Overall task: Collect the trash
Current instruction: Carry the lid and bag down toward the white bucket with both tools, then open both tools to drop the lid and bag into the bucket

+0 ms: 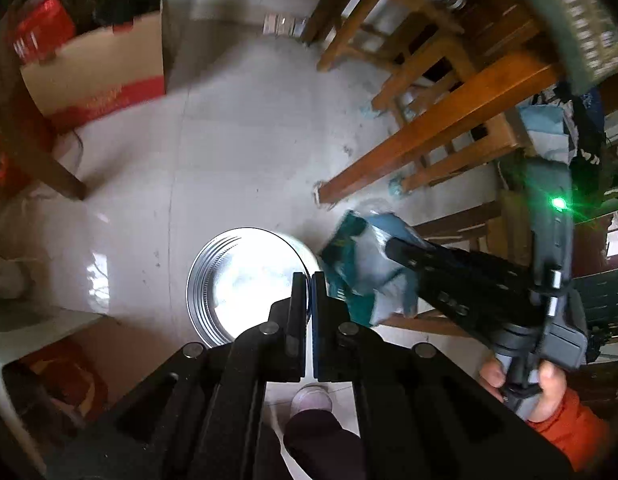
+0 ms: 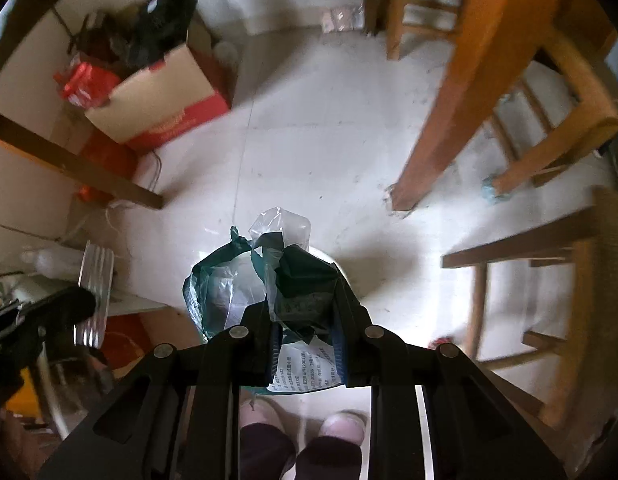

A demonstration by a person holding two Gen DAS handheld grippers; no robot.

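right gripper (image 2: 305, 312): fingers pinched on a crumpled teal-and-clear plastic wrapper (image 2: 277, 280), printed label hanging back toward the handle.
left gripper (image 1: 307, 292): fingers pressed together on the near rim of a shiny metal pail (image 1: 249, 280), mouth facing the camera.
position: in the left view the wrapper sits just right of the pail's rim, not yet over the opening.
step in hand, as judged: drop the wrapper into the pail. advice: carry the bundle fully over the mouth before spreading the fingers; keep the pail level; light film may cling to the pads.
beyond: tiled floor (image 2: 309, 140); wooden chair legs (image 2: 461, 112) ahead-right; cardboard box (image 2: 161, 108) ahead-left.
unclear: pail contents washed out by glare; label text unreadable; whether more litter lies under the furniture; edges motion-blurred.
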